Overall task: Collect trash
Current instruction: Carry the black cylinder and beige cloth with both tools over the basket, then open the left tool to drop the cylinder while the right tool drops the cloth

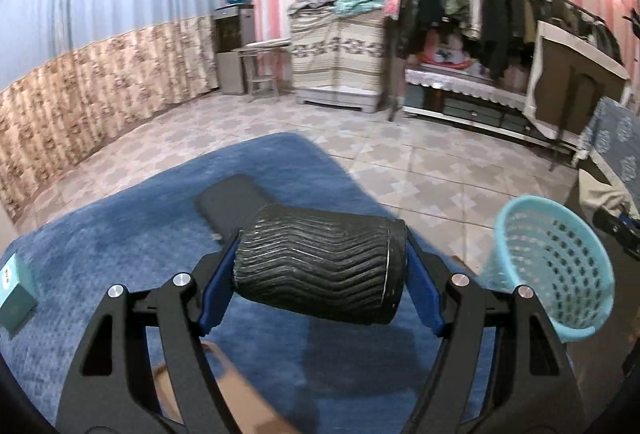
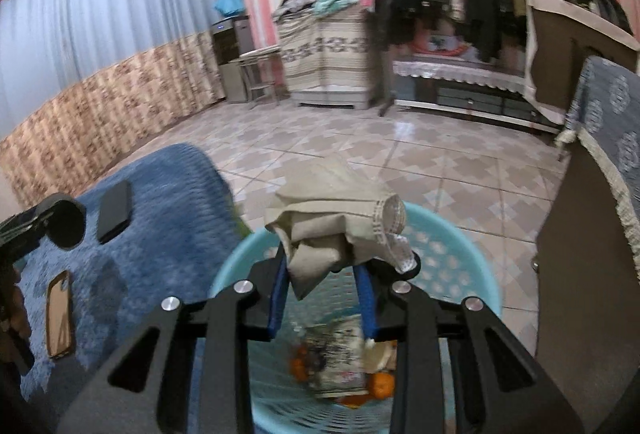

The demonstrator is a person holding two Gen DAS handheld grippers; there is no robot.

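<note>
A black ribbed paper cup point(image 1: 316, 254) lies sideways between the blue pads of my left gripper point(image 1: 320, 286), which is shut on it above the blue-covered surface point(image 1: 120, 234). The light blue perforated basket point(image 1: 556, 266) stands to its right on the tiled floor. In the right wrist view my right gripper point(image 2: 322, 268) is shut on a crumpled beige wrapper point(image 2: 332, 213), held over the basket's rim point(image 2: 472, 246). Inside the basket lie orange peels and printed packaging point(image 2: 340, 362). The black cup's end point(image 2: 64, 220) shows at the left edge.
On the blue cover lie a black flat device point(image 2: 116, 209), a phone in a tan case point(image 2: 60, 314) and a teal box point(image 1: 14, 290). A brown cabinet with a patterned cloth point(image 2: 600, 153) stands right of the basket. Tiled floor point(image 2: 360, 145), a clothes rack and curtains lie beyond.
</note>
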